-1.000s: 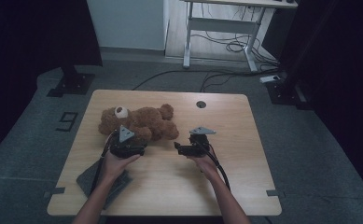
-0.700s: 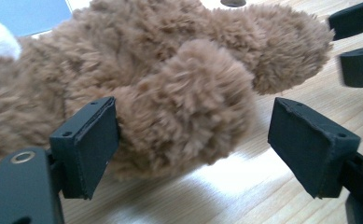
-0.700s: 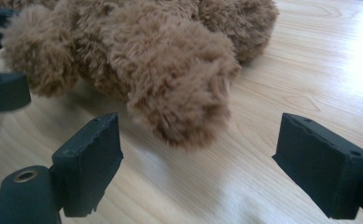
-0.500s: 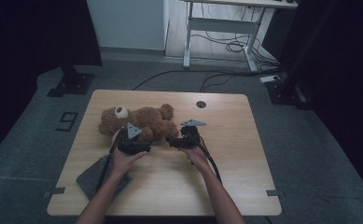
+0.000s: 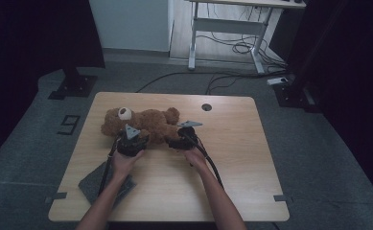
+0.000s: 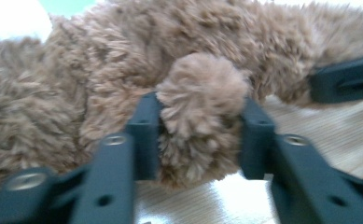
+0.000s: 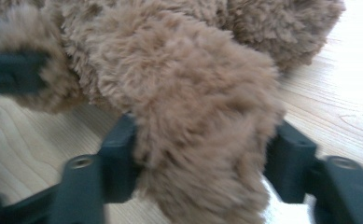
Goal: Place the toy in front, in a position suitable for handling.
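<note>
**Both grippers pinching the teddy bear's limbs**

Your teddy bear (image 5: pixel 141 122) lies flat on the wooden table (image 5: pixel 241 158), in the far left part of the top. Its long axis runs across the table, roughly parallel to the near edge: the head with the pale muzzle points to your left, and the legs point to your right, towards the small round hole (image 5: pixel 206 107) in the tabletop. The muzzle faces up.

Your left gripper (image 5: pixel 131 140) sits at the near side of the bear's body. In the left gripper view its jaws have just been closing, and they now press on either side of a rounded plush limb (image 6: pixel 200 112), the fur bulging out between and above the pads.

Your right gripper (image 5: pixel 180 139) is at the bear's leg end, just beside the left one. In the right gripper view its jaws have also just been closing, and they squeeze a thicker plush limb (image 7: pixel 202 135) that hangs down between them; the fur spills past both pads.

Each gripper view catches a black jaw of the other gripper at its edge, so the two tools are close together.

A dark grey cloth (image 5: pixel 92 181) lies on the near left corner of the table, partly under your left forearm, well apart from the bear.
</note>
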A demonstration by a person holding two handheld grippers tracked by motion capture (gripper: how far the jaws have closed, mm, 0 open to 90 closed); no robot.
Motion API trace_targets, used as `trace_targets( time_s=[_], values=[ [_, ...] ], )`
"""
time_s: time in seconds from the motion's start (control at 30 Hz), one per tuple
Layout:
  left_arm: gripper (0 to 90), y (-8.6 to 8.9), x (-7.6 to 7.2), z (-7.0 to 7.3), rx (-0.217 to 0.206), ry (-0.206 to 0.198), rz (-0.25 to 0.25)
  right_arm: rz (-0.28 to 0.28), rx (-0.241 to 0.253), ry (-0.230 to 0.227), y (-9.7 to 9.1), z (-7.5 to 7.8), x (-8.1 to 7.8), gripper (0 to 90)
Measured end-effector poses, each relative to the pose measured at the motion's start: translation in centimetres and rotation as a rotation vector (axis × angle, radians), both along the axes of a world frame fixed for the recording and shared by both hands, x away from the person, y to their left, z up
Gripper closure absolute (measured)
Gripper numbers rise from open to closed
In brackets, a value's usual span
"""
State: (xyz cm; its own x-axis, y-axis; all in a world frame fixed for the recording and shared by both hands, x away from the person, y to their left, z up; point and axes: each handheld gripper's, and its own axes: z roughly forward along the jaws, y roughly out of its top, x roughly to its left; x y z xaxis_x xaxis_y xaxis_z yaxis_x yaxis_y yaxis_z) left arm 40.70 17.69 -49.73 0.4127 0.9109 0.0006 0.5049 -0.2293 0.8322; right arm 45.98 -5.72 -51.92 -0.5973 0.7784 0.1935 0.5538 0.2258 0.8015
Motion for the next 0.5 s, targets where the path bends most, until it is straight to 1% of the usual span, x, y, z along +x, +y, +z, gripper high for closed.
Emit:
trace_targets(
  time_s=[0.07,0.13,0.2,0.23,0.27,0.33,0.37,0.4,0.43,0.47,0.5],
  values=[
    [70.6,0.7,-0.1,0.2,-0.062,-0.002,-0.011,-0.006,-0.023,-0.014,0.2,-0.2,0.1,48.7],
    [73.1,1.2,-0.2,0.5,-0.126,-0.010,-0.030,-0.030,-0.012,-0.016,0.1,-0.3,0.2,56.8],
    [74.3,1.6,-0.3,0.9,-0.177,-0.021,-0.051,-0.043,-0.014,-0.038,0.0,-0.1,0.1,60.7],
    [74.4,1.6,-0.4,1.2,-0.193,-0.017,-0.065,-0.050,-0.025,-0.053,0.0,0.0,0.0,61.6],
    [74.3,1.6,-0.5,1.4,-0.196,-0.017,-0.077,-0.056,-0.031,-0.069,-0.1,0.2,-0.1,62.5],
    [74.4,1.3,-0.7,1.9,-0.202,-0.029,-0.095,-0.069,-0.022,-0.103,-0.5,0.7,-0.3,63.7],
    [74.5,1.3,-0.7,1.9,-0.202,-0.029,-0.095,-0.069,-0.022,-0.103,-0.5,0.7,-0.3,63.7],
    [74.8,1.0,-1.0,2.6,-0.208,-0.051,-0.106,-0.085,-0.009,-0.123,-1.1,1.4,-0.5,64.6],
    [75.2,1.0,-1.0,2.6,-0.208,-0.051,-0.106,-0.085,-0.009,-0.123,-1.1,1.4,-0.5,64.6],
    [75.7,0.9,-1.2,3.0,-0.212,-0.062,-0.110,-0.094,-0.007,-0.143,-1.7,1.9,-0.8,65.1],
    [76.1,0.5,-1.5,3.7,-0.209,-0.081,-0.125,-0.100,-0.006,-0.149,-2.0,2.1,-1.0,65.2]
  ],
)
